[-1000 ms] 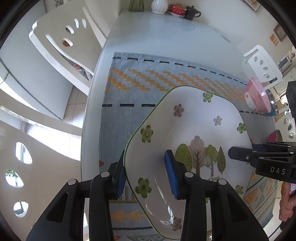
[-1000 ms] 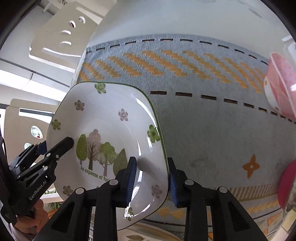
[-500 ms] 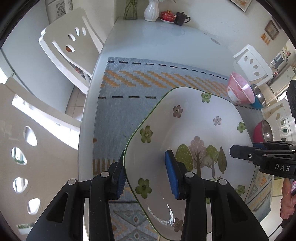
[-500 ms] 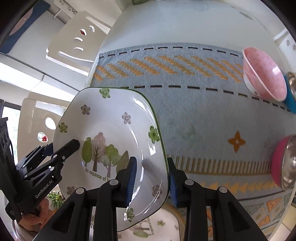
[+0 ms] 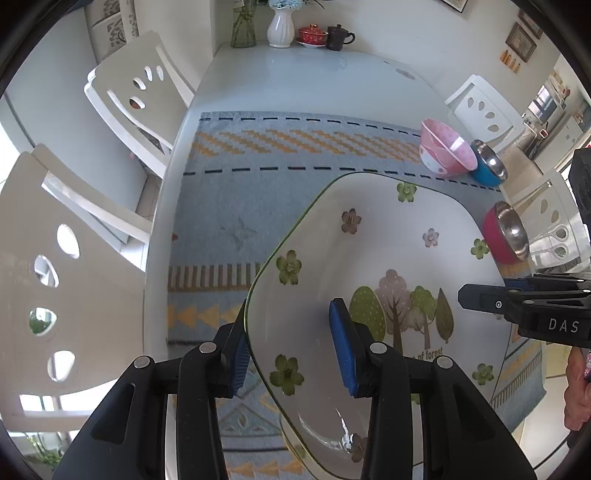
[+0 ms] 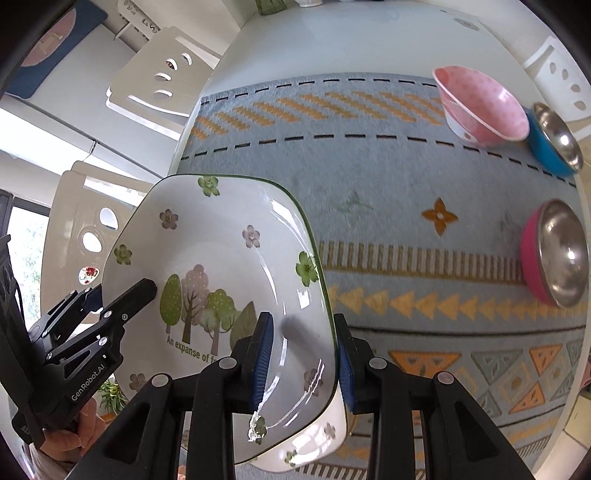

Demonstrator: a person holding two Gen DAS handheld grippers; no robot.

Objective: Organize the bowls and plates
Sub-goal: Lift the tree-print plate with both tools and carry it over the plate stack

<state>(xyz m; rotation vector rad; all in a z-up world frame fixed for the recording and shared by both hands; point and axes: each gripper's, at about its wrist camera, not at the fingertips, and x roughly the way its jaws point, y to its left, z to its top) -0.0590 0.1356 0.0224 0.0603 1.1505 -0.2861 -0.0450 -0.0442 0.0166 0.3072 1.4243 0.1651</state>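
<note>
Both claws pinch one white, green-rimmed square plate (image 5: 399, 258) printed with trees and flowers: the left claw (image 5: 293, 347) clamps its left rim, the right claw (image 6: 301, 354) its right rim. It hangs tilted above the white table (image 5: 295, 77) with its patterned grey cloth (image 6: 388, 184). Beyond stand a pink dotted bowl (image 6: 484, 107), a blue steel-lined bowl (image 6: 554, 140) and a pink steel-lined bowl (image 6: 554, 254).

White chairs (image 5: 136, 96), patterned table runner (image 5: 295, 155), vase (image 5: 280, 22), dark teacup (image 5: 338, 37).
</note>
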